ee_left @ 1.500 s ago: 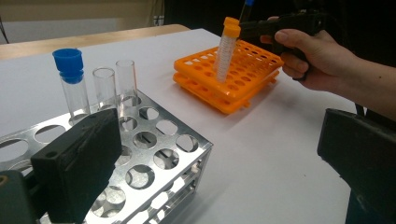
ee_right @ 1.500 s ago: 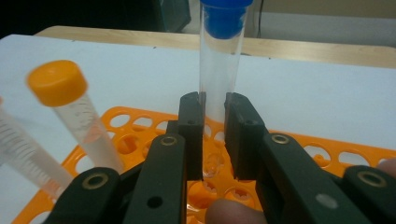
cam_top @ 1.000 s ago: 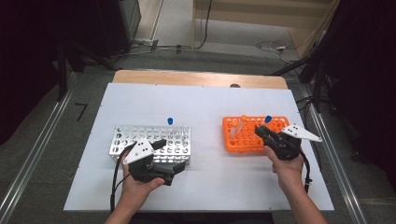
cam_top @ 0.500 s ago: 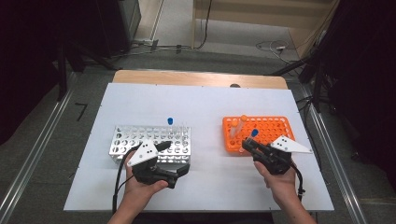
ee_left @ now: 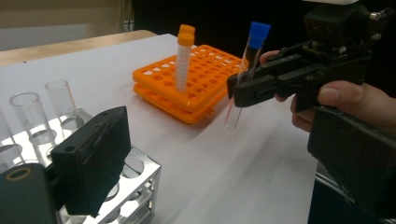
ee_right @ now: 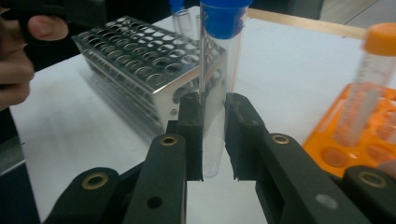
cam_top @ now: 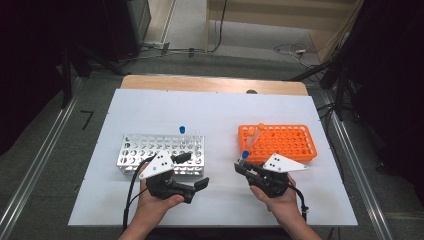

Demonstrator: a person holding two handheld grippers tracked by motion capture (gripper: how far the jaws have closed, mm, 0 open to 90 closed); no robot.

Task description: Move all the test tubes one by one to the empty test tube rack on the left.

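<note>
My right gripper (cam_top: 244, 168) is shut on a clear tube with a blue cap (cam_top: 245, 155) and holds it upright above the white table, just off the orange rack's (cam_top: 295, 145) near left corner. In the right gripper view the pads (ee_right: 191, 135) clamp the tube (ee_right: 219, 51) on both sides. My left gripper (cam_top: 193, 171) rests open in front of the metal rack (cam_top: 145, 152); its jaws have just been closing a little with nothing between them. From the left gripper view, the right gripper (ee_left: 240, 91) and its tube (ee_left: 233, 116) stand ahead of the open jaws.
An orange-capped tube (cam_top: 258, 133) stands in the orange rack's left end. A blue-capped tube (cam_top: 183, 131) sits in the metal rack's far row, and clear uncapped tubes (ee_left: 28, 112) stand in it too. The white table (cam_top: 220, 115) ends at a wooden strip at the back.
My right gripper carried the blue-capped tube leftward, off the orange rack to the table beside it. The left hand stayed put, its jaws slightly narrower.
</note>
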